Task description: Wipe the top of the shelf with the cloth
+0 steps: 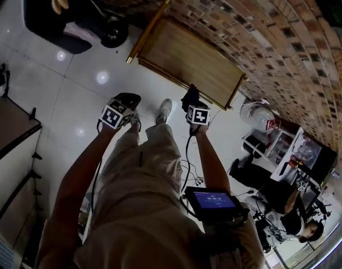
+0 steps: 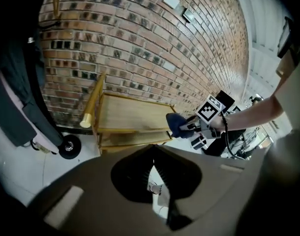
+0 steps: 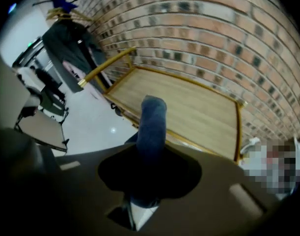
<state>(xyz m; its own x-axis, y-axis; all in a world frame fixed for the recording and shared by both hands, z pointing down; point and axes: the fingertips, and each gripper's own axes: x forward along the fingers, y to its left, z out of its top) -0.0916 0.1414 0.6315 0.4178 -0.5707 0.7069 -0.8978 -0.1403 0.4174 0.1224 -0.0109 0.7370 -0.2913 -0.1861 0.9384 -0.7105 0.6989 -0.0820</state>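
1. A dark coat (image 1: 47, 13) hangs beyond the shelf's (image 1: 187, 60) handle end, above a black wheel (image 1: 113, 36). White and red clutter (image 1: 266, 122) crowds the floor past the other end.
2. The right tool (image 1: 192, 98) is clamped on the blue cloth (image 1: 190, 93), which sticks out past the jaws. It hangs at the shelf's front rim, near the clutter end. No view shows whether the cloth touches the wood.
3. The left tool (image 1: 130, 100) has its jaws together at the tips with nothing between them. It hangs beside the right tool, over the floor (image 1: 75, 77) and near a shoe (image 1: 164, 111).
4. The shelf top is plain pale wood with a raised rim and a round handle (image 1: 148, 29) along one end.
5. The floor is glossy white tile, and a brick wall (image 1: 260, 27) runs just behind the shelf. A dark tabletop (image 1: 8, 128) stands at the left.
6. The shelf's lower tier shows only in the left gripper view. The person's legs and a screen (image 1: 214, 199) at the waist hide the floor below.
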